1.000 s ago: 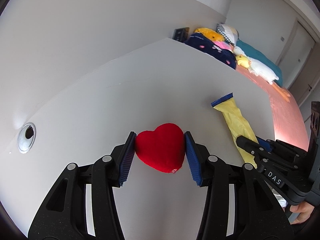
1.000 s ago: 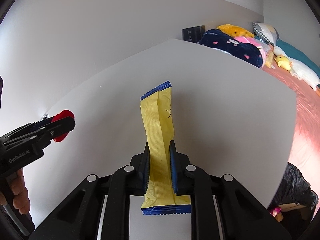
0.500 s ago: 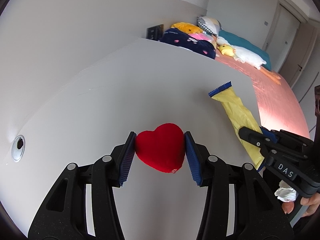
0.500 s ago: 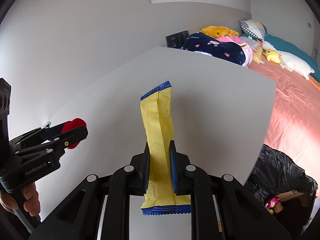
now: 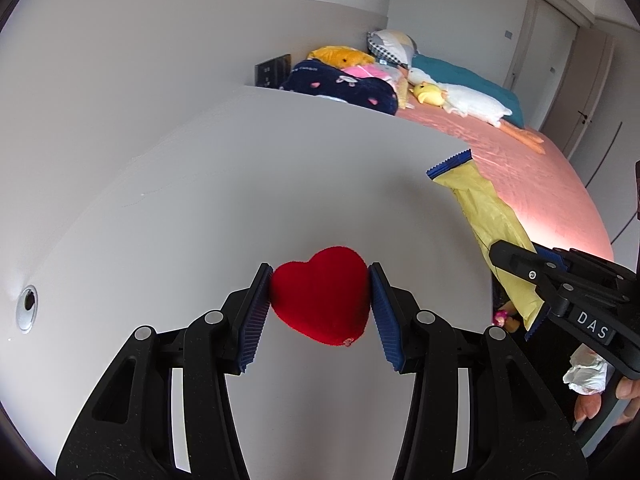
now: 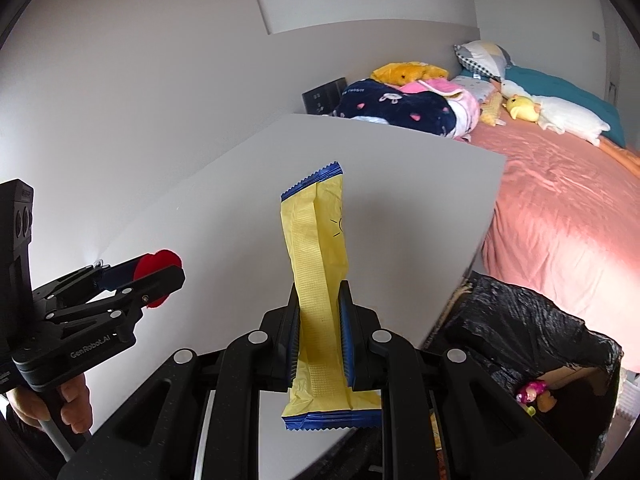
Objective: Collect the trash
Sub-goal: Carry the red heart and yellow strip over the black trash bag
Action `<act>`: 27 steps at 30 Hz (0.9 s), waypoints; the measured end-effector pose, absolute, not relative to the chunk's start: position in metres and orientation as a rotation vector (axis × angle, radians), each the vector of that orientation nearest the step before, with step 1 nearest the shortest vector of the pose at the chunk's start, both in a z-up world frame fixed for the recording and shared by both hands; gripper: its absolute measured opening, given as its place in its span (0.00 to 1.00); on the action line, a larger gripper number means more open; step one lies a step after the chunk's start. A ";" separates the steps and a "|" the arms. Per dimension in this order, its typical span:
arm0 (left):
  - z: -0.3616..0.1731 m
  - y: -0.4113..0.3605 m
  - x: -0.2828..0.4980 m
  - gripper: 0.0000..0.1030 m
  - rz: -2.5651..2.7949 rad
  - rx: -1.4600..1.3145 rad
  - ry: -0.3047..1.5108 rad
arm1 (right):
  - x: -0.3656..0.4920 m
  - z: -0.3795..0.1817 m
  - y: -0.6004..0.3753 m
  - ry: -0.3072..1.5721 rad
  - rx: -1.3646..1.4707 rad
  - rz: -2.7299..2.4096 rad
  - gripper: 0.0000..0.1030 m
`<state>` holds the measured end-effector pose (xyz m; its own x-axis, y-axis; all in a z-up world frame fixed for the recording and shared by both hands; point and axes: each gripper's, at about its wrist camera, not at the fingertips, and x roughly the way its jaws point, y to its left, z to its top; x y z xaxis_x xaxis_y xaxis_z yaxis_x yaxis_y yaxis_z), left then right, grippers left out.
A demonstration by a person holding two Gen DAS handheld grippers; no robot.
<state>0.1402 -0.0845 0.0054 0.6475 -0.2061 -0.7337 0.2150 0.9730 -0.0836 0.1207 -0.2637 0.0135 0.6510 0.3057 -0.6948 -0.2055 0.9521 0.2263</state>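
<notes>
The left tool (image 5: 320, 298) is clamped on a red plush heart (image 5: 320, 294) — both blue ribbed pads press its sides, and the heart hangs above the white desk (image 5: 240, 184) without touching it. The right tool (image 6: 319, 332) is clamped on a long yellow wrapper with blue crimped ends (image 6: 320, 280); the wrapper stands nearly upright between the pads, one blue end sticking up over the desk, the other hanging below the jaws. Both things are off the desk surface.

In the right wrist view the left tool shows at the left edge, side on, with the red heart peeking out at its tip, and a hand (image 6: 60, 404) grips its handle. In the left wrist view the right tool reaches in from the right, the wrapper slanting up from it across the desk's far corner.

Just beyond the desk's right edge, lower down, stands a bin lined with a black bag (image 6: 520, 320); some small colourful items lie inside it — too small to tell what they are. A round metal-rimmed hole (image 5: 27, 307) sits in the desk near its left side. Behind the desk is a bed with a pink cover (image 6: 560, 208), piled at its head with pillows and plush toys (image 6: 404, 100).
</notes>
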 end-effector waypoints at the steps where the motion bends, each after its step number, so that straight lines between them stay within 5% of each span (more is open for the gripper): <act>1: 0.006 -0.087 0.139 0.47 -0.243 0.014 0.833 | 0.119 0.014 -0.266 0.810 0.135 0.288 0.18; 27: 0.016 -0.187 0.114 0.47 -0.404 0.091 0.820 | 0.063 0.030 -0.364 0.744 0.228 0.151 0.18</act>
<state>0.1140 -0.1869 0.0158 0.6106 -0.3144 -0.7269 0.3841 0.9202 -0.0753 0.0625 -0.3642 0.0298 0.7266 0.2161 -0.6522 -0.0550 0.9645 0.2582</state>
